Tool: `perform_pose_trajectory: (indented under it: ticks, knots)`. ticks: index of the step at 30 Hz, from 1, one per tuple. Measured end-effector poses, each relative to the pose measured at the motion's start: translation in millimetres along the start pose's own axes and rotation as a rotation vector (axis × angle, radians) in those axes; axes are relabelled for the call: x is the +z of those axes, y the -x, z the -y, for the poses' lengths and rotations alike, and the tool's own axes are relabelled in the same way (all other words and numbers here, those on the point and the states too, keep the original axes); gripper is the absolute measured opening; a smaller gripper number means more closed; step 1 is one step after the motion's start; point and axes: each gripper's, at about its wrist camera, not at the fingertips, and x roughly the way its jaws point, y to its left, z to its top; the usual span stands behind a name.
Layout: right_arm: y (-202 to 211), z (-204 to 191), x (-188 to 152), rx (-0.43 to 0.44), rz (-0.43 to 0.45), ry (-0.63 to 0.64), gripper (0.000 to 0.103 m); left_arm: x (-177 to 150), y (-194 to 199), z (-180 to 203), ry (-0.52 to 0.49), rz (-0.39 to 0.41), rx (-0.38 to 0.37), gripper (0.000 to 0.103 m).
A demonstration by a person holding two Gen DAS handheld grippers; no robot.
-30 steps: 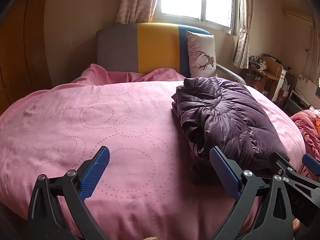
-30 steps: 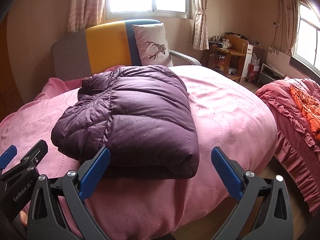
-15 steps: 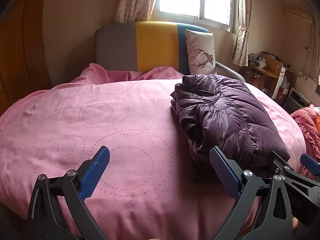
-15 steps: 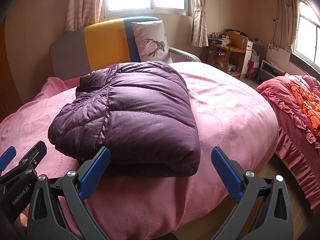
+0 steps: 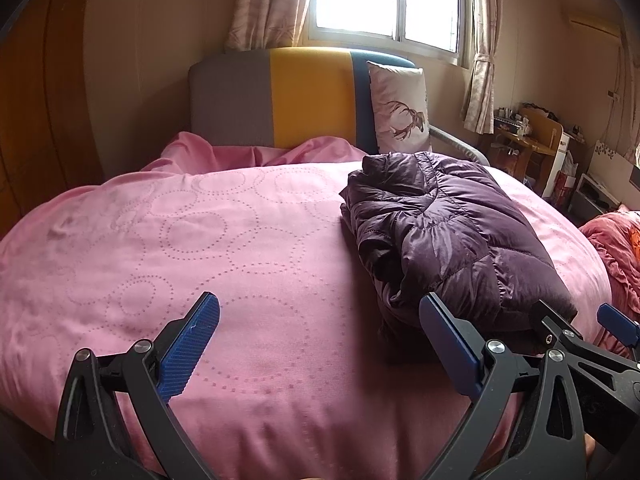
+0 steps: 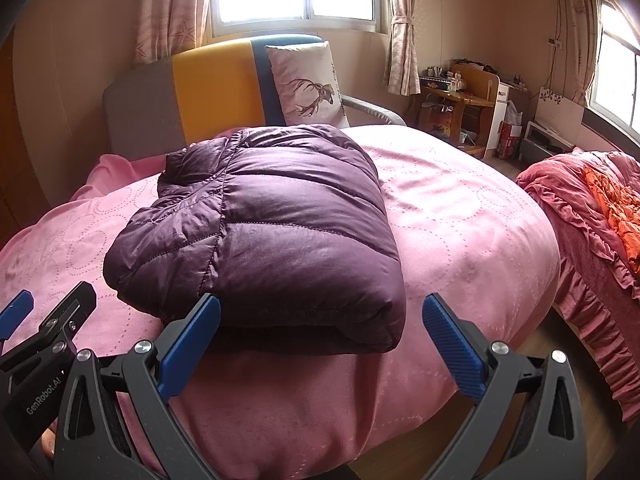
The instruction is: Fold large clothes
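Lying folded into a compact bundle on the pink circle-stitched bedspread (image 6: 460,208), puffy purple quilted down jacket (image 6: 272,216); hovering clear of it at the near edge, left gripper (image 5: 320,340) and right gripper (image 6: 320,332), jaws apart and empty; seemingly finishing the fold.

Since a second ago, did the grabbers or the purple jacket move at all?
Only the view shifted a little: both grabbers seem to have pulled back slightly from the bed. The left grabber and right grabber stayed open, and neither took hold of anything. The folded purple jacket lies in the same spot and shape, and the deer pillow hasn't moved.
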Motion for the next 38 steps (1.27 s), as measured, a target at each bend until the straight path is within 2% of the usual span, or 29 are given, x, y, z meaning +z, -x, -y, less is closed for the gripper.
perform_pose_trajectory:
  ticks: [12, 27, 33, 38]
  knots:
    - [-2, 4, 2, 0.006, -0.007, -0.007, 0.101, 2, 3, 0, -0.009, 0.016, 0.006, 0.099]
    - [-10, 5, 0, 0.01, -0.027, -0.005, 0.101, -1, -1, 0, -0.012, 0.0, 0.017, 0.099]
    - [-12, 5, 0, 0.015, -0.028, -0.006, 0.101, -3, -10, -2, 0.008, -0.044, 0.005, 0.099]
    - [-14, 6, 0, 0.015, -0.036, -0.007, 0.101, -6, -14, -2, 0.003, -0.051, 0.012, 0.099]
